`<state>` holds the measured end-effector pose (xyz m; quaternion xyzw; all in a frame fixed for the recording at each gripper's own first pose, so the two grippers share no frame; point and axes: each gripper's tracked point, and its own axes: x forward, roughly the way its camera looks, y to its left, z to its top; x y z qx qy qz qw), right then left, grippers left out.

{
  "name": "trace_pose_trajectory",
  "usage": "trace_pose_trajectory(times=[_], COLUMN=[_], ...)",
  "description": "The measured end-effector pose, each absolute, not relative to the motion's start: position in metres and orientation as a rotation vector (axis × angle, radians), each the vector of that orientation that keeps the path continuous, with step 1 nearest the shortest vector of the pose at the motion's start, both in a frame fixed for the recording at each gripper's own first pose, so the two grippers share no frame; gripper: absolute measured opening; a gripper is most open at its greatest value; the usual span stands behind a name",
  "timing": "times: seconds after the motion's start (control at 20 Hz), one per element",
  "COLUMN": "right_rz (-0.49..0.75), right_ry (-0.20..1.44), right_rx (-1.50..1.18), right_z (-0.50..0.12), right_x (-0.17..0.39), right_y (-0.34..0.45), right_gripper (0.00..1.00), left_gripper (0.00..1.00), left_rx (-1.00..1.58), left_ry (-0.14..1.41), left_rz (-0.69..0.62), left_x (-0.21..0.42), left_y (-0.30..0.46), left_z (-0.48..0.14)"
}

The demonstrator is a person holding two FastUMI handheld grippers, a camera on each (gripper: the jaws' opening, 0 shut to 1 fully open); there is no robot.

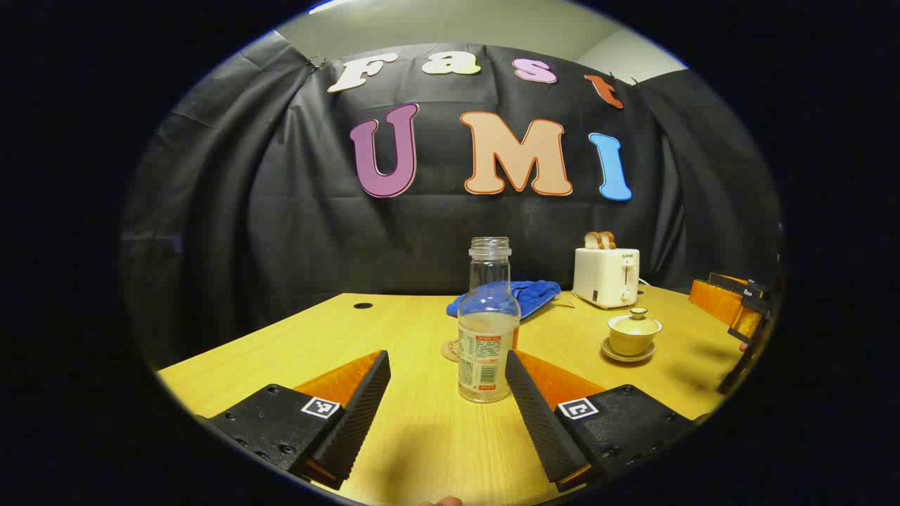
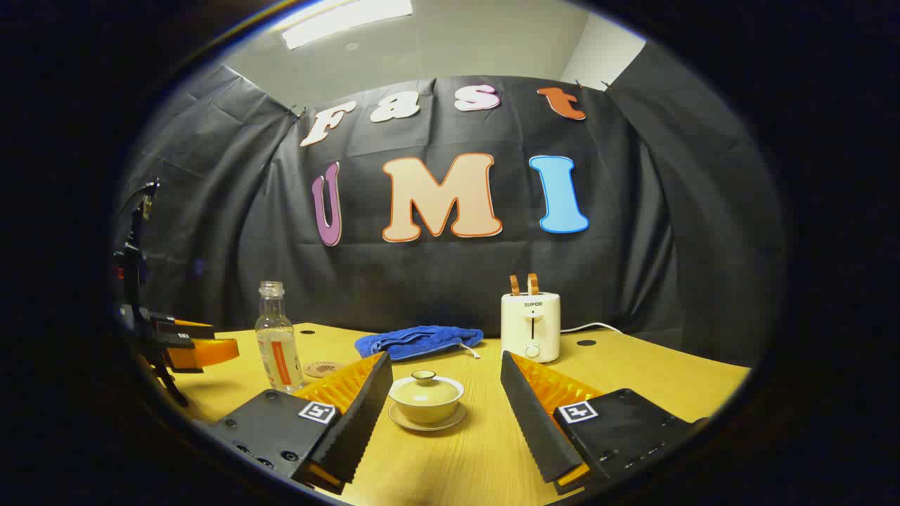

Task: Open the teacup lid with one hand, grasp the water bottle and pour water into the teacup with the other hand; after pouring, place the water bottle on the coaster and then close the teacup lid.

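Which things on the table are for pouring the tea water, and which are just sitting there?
For the job: water bottle, teacup with its lid, coaster.

Just lying about: toaster, blue cloth.

A white toaster (image 2: pixel 531 326) holding two bread slices (image 2: pixel 524 284) stands at the wooden table's (image 2: pixel 654 372) back — a crumpled blue cloth (image 2: pixel 418 341) lies just beside it.
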<state>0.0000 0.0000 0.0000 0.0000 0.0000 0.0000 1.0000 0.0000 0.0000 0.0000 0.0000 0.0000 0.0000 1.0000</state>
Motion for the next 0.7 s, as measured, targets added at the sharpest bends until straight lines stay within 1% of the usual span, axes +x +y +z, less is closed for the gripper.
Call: trace_pose_trajectory(times=[0.05,0.15,0.2,0.3,0.35,0.4,0.5,0.55,0.6,0.65,0.7], right_rz=[0.001,-0.002,-0.001,-0.004,-0.004,-0.005,-0.007,-0.007,-0.001,0.005,0.008], right_ry=[0.01,0.018,0.023,0.043,0.052,0.063,0.085,0.098,0.096,0.096,0.099], right_rx=[0.001,0.006,0.007,0.006,0.007,0.006,0.004,0.003,0.004,0.005,0.004], right_z=[-0.003,-0.004,-0.006,-0.012,-0.013,-0.016,-0.022,-0.025,-0.025,-0.024,-0.025], right_x=[0.002,0.005,0.007,0.011,0.011,0.012,0.014,0.014,0.014,0.015,0.013], right_y=[0.002,0.004,0.004,0.004,0.004,0.003,0.003,0.003,0.005,0.006,0.006], right_gripper=[1.0,0.96,0.98,0.98,0.96,0.98,0.95,0.97,0.96,0.98,0.97], left_gripper=[0.96,0.96,0.96,0.96,0.96,0.96,0.96,0.96,0.96,0.96,0.96], left_rx=[0.004,-0.001,-0.005,-0.008,-0.009,-0.009,-0.009,-0.009,-0.01,-0.011,-0.012], left_ry=[0.002,0.004,0.004,0.006,0.002,-0.002,-0.011,-0.017,-0.023,-0.03,-0.038], left_rz=[0.001,-0.004,-0.006,-0.004,-0.005,-0.004,-0.002,-0.001,0.005,0.011,0.016], left_x=[0.001,0.003,0.005,0.007,0.007,0.007,0.008,0.008,0.008,0.008,0.008], left_y=[0.002,0.002,0.001,0.003,0.004,0.004,0.004,0.004,0.005,0.006,0.007], left_z=[-0.002,-0.004,-0.003,-0.004,-0.005,-0.004,-0.003,-0.002,0.0,-0.001,0.002])
